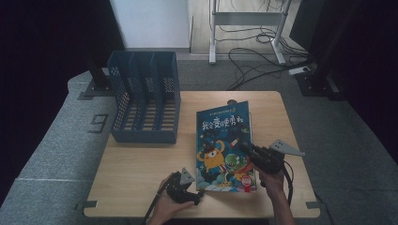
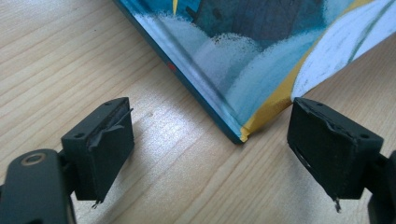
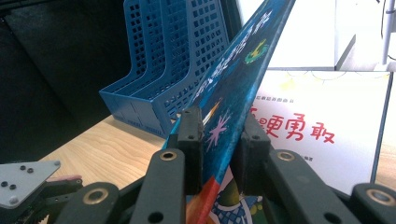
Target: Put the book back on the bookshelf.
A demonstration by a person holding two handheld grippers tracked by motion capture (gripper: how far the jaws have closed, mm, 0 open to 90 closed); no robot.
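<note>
**Pale wood table, book cover lifted at its right edge**

Grey carpet [image 1: 56, 140] runs under and around the pale wood table [image 1: 136, 173], with dark drapes on both sides and a tangle of black cables [image 1: 253, 56] on the floor beyond, near a white metal frame [image 1: 244, 18]. On the table's far left stands a blue mesh file rack [image 1: 145, 103] with 3 slots. Right of it lies the picture book [image 1: 225, 145], near the table's front edge. The right gripper [image 1: 253, 152] is clenched on the book's front cover [image 3: 233, 84], which is raised at a slant off the white title page [image 3: 322, 126]. The left gripper [image 1: 185, 185] sits at the book's near left corner [image 2: 240, 135], jaws spread wide, with the corner just ahead of the gap between them and touching neither.
</note>
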